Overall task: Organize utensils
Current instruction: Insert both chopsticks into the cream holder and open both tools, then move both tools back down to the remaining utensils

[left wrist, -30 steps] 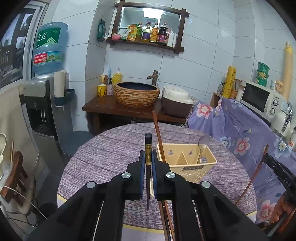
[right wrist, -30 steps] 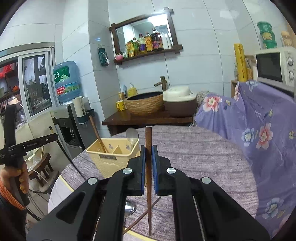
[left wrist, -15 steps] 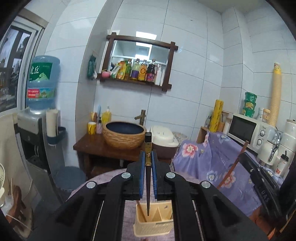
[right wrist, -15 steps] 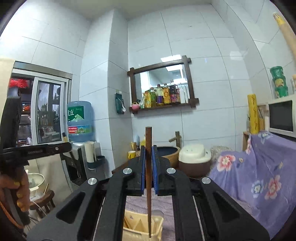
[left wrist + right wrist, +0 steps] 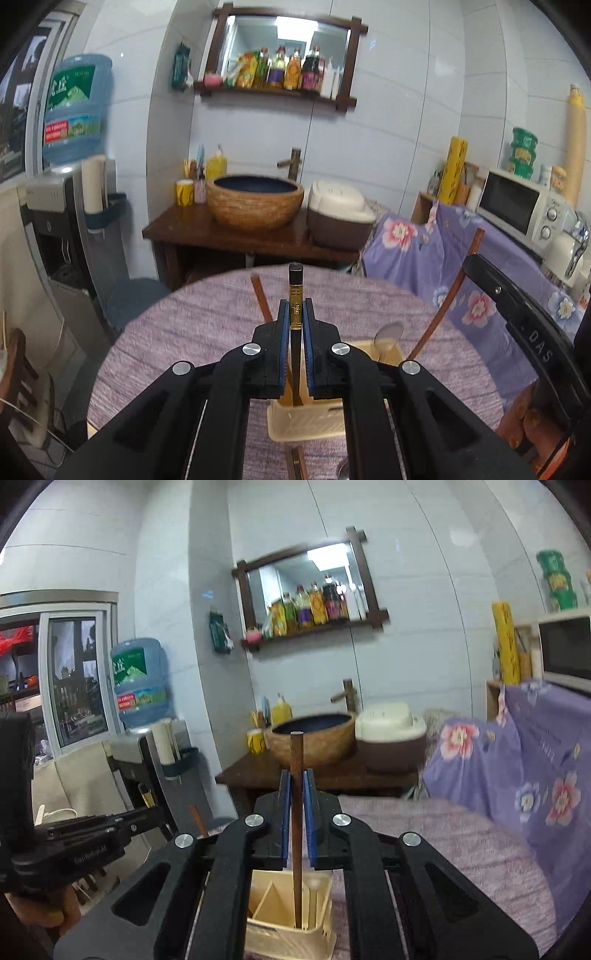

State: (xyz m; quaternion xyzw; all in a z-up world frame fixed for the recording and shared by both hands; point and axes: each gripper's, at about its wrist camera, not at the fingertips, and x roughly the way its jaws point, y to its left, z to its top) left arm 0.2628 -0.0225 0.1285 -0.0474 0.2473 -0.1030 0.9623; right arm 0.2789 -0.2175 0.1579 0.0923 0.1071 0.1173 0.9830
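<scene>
Cream plastic, ribbed on its outer wall and split by thin dividers, forms the utensil caddy (image 5: 306,424) that sits directly below your fingers on the round table (image 5: 177,332), whose purple-grey woven cloth leaves a wide bare margin to the left of and beyond your left gripper (image 5: 295,321). Your left gripper is clenched on a black chopstick (image 5: 294,291) with an amber band; the stick stands upright between the blue pads, its lower end dipping inside the caddy's rim. A brown chopstick (image 5: 260,295) already leans in the caddy, rising just left of your left fingers, and a metal spoon (image 5: 386,338) stands in the compartment to their right. Your right gripper (image 5: 295,805) is clamped on a reddish-brown wooden chopstick (image 5: 296,760), also upright, its tip lowered into a caddy (image 5: 291,915) compartment between the dividers. In the left wrist view, that same wooden stick slants up to the right of your fingers. To the right of the table, a floral purple cover (image 5: 535,760) hangs close to the edge.
</scene>
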